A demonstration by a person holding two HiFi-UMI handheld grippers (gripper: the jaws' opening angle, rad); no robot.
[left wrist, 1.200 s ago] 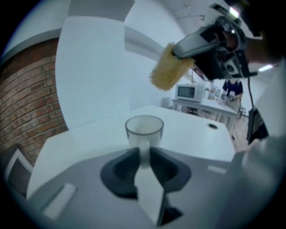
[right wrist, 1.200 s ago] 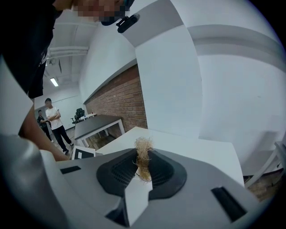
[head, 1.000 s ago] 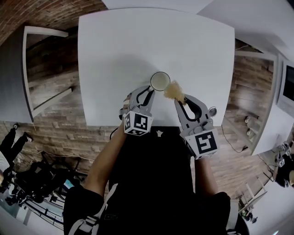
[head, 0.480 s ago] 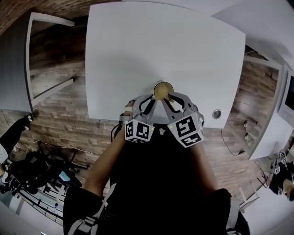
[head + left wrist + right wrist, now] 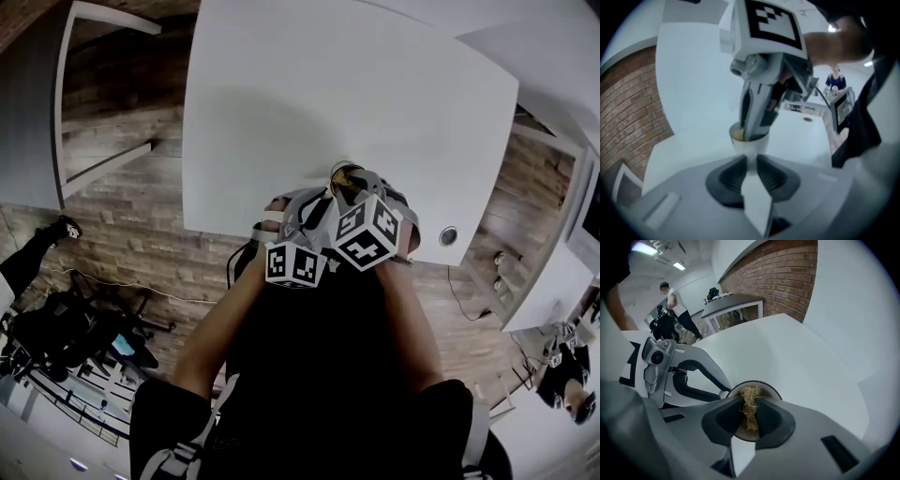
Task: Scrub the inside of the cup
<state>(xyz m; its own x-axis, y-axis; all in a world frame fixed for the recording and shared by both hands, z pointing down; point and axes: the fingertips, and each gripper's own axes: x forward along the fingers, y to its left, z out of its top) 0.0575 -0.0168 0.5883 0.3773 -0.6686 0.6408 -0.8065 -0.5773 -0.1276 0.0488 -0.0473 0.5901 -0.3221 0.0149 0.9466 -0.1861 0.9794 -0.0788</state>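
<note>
Now inside cup [image 5: 751, 144], not beside: scrubber [image 5: 750, 401] in right gripper [image 5: 751, 414].

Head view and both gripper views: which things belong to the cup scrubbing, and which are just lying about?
In the job:
- cup, clamped by the left tool
- fibre scrubber, clamped by the right tool, at the cup's mouth

Just about:
- white table under the cup
- cable port in the tabletop
- grey desk
- bystander

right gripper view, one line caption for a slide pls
Right gripper holds a fibrous scrubber in the mouth of the cup gripped by the left gripper.
</note>
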